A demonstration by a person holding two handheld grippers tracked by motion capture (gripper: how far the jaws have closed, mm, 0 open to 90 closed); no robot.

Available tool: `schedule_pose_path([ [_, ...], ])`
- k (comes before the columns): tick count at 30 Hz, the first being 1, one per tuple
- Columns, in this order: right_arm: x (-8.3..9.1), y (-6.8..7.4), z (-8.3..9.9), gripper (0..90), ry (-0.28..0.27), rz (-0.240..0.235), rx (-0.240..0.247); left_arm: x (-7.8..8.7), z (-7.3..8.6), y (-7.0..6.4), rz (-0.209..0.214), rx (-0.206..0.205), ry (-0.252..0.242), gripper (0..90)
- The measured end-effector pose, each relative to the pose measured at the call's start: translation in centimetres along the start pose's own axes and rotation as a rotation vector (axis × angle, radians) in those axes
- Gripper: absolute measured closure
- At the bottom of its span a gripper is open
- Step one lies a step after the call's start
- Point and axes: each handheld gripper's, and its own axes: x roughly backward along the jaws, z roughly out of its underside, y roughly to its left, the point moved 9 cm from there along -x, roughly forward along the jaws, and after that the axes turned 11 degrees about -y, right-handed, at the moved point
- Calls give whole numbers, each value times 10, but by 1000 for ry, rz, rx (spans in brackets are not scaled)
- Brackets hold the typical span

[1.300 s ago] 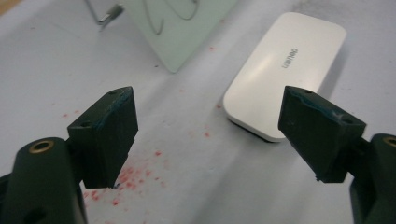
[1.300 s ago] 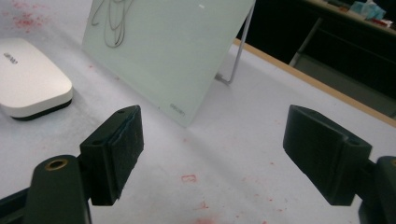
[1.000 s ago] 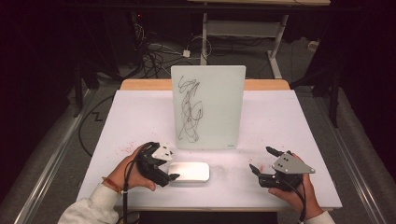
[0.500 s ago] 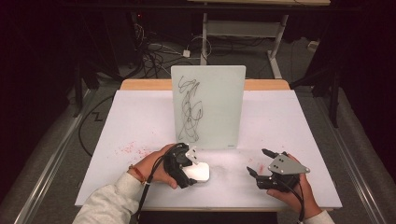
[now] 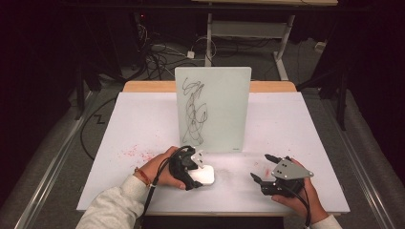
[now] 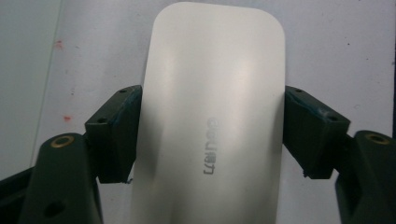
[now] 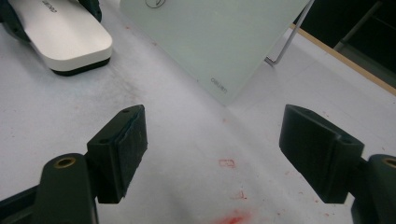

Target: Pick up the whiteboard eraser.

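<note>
1. white eraser block (image 5: 202,175) lying flat on the white worktop (image 5: 305,124), near the front edge, just in front of the upright glass board (image 5: 215,107) with black scribbles.
2. left gripper (image 5: 191,167) closed on the eraser block (image 6: 210,116): both black pads pressed against its two long sides, roughly mid-length, as seen in the left gripper view.
3. right gripper (image 5: 260,167) open and holding nothing, resting low over the worktop well to the right of the block; jaws wide apart in the right gripper view, bare surface between them.
4. handling, judged: rigid plastic shell, smooth and glossy, likely light; slip risk on the curved top, less on the straight side walls. dark underside (image 7: 77,71) probably felt, soft.
5. grip point, judged: present hold across the narrow width at the side walls suitable; hold nearer the middle than the rounded ends to limit twisting when pressed on the board.
6. hazards, judged: board is thin, propped on a wire stand (image 7: 285,42), liable to tip or slide under wiping pressure; steadying by the free gripper advisable.
7. red marks (image 7: 231,217) on the worktop, no bearing on the grip.
</note>
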Motion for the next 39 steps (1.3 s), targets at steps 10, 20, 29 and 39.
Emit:
schedule_pose_path([
  [10,0,1,-1,240,-1,-5,7,11,-8,4,-72,42,-94,284],
  [20,1,-4,-4,239,-16,24,14,42,-13,16,-289,88,-258,287],
  [29,-3,-10,-9,240,-34,37,10,57,-9,20,-383,144,-349,289],
  [39,-5,-11,-10,241,-39,41,12,66,-6,29,-450,180,-390,289],
])
